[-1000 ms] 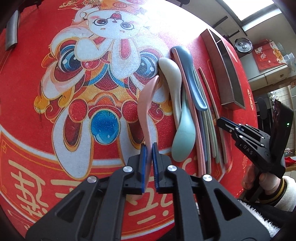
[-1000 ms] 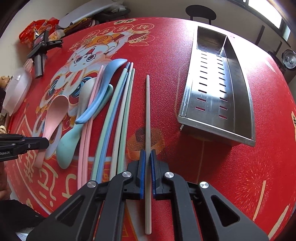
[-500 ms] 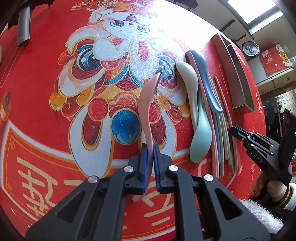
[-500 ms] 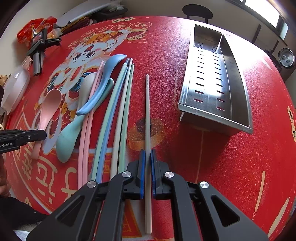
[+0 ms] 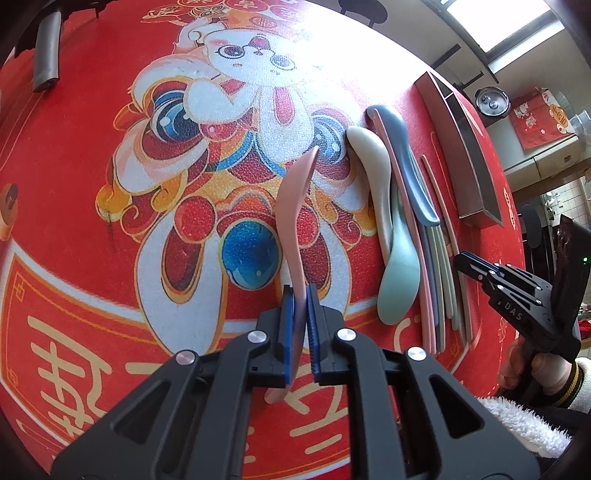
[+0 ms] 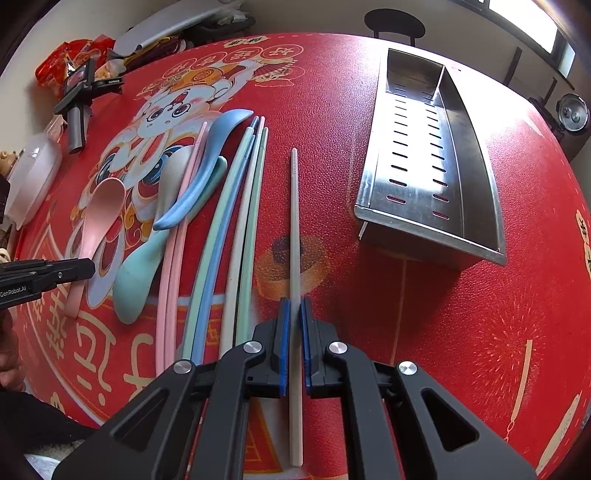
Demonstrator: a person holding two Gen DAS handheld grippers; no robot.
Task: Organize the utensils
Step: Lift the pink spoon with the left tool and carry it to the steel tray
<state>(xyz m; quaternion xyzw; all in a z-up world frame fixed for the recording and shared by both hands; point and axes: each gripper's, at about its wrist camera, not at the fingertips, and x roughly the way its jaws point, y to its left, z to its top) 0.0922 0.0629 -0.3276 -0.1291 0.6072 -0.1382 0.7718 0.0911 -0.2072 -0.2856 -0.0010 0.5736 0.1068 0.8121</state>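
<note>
left gripper [image 5: 300, 295] pinches a smooth pink plastic spoon [image 5: 295, 206]; right gripper [image 6: 294, 308] pinches a slender grey-white chopstick [image 6: 294, 236] beside a slotted stainless-steel tray [image 6: 476, 192].

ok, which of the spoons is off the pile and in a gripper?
The pink spoon, clamped in the left gripper. The grey, teal and blue spoons lie bunched beside the chopsticks.

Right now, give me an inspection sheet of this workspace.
Surface: red printed mat.
Job's things: pink spoon in left gripper; grey chopstick in right gripper; spoons and chopsticks lie side by side; steel caddy holds nothing visible.
Clutter: snack bags, white lidded dish, black device at far edge.
Grippers: both shut on utensils.
Cables: nothing seen.
Surroundings: stool, window.
</note>
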